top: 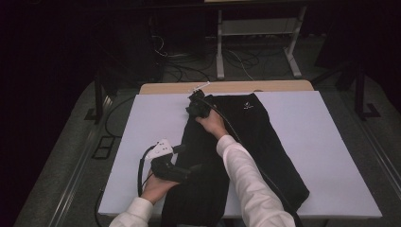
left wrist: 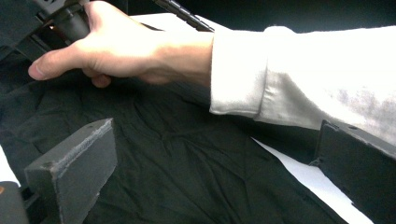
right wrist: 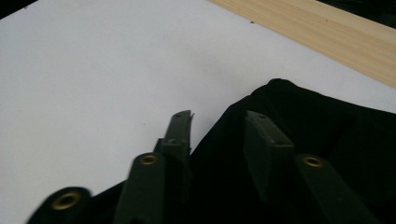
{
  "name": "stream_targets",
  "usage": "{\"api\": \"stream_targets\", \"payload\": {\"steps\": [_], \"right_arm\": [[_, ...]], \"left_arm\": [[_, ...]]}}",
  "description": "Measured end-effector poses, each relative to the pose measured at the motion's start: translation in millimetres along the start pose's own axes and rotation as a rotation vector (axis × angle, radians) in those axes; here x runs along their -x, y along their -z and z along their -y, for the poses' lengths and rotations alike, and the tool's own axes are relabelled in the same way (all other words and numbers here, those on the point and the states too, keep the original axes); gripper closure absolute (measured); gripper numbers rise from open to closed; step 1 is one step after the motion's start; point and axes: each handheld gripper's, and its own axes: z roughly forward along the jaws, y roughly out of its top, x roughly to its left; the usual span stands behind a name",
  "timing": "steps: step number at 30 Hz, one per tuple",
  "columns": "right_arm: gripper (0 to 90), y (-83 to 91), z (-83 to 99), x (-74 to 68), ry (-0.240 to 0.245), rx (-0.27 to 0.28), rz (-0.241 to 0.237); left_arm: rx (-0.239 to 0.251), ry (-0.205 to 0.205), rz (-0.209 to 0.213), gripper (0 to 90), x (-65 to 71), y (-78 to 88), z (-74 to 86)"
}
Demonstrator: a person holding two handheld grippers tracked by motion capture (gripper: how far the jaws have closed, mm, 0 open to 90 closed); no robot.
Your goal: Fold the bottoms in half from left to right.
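One black garment (top: 236, 156) lies spread down the middle of a white-covered bench (top: 142, 123), running from the far edge toward the near right corner, with a small pale logo (top: 248, 107) near its far end. Two hand-held tools work on it. At the near left, the left tool (top: 187, 171) rests at the garment's left edge, its jaws standing wide apart over the dark cloth, gripping nothing; seen from the left gripper view, the cloth (left wrist: 187, 168) lies wrinkled between them. Farther off, at the garment's far left corner, the right tool (top: 195, 109) is held by a hand in a white sleeve (top: 246, 175). In the right gripper view the black fabric (right wrist: 299, 121) bunches between its two jaws, which stand partly closed around the corner; whether the pads press on it cannot be told. One strip of bare wood (top: 227, 87) shows along the bench's far edge.
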Motion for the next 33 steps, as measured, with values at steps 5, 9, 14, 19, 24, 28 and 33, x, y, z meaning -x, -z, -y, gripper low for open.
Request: {"api": "stream_targets", "payload": {"steps": [5, 9, 14, 19, 24, 28, 33], "right_arm": [[80.6, -0.3, 0.0, -0.1, -0.020, -0.001, 0.013], [87.3, -1.2, 1.1, 3.0, -0.062, -0.018, 0.008], [88.3, 1.4, 0.2, 3.3, -0.069, -0.024, 0.007], [88.5, 7.1, -0.7, 1.9, -0.078, -0.012, 0.008], [88.6, 14.5, 0.6, 2.0, -0.092, 0.011, -0.007], [88.7, 20.8, 3.0, 3.1, -0.102, 0.029, -0.015], [88.9, 24.3, 5.6, 4.8, -0.113, 0.038, -0.027]], "left_arm": [[-0.003, 0.002, -0.002, 0.0, -1.0, 0.6, 0.0], [-0.006, 0.002, -0.008, 0.0, -1.4, 0.8, 0.1], [-0.018, 0.010, -0.026, 0.0, -2.1, 1.1, 1.0], [-0.035, 0.020, -0.066, 0.0, -5.3, 4.6, 3.4], [-0.050, 0.079, -0.111, 0.0, -9.7, 10.0, 6.3], [-0.079, 0.115, -0.130, 0.0, -10.6, 15.3, 6.8], [-0.137, 0.117, -0.154, 0.0, -11.0, 25.8, 10.8]]}}
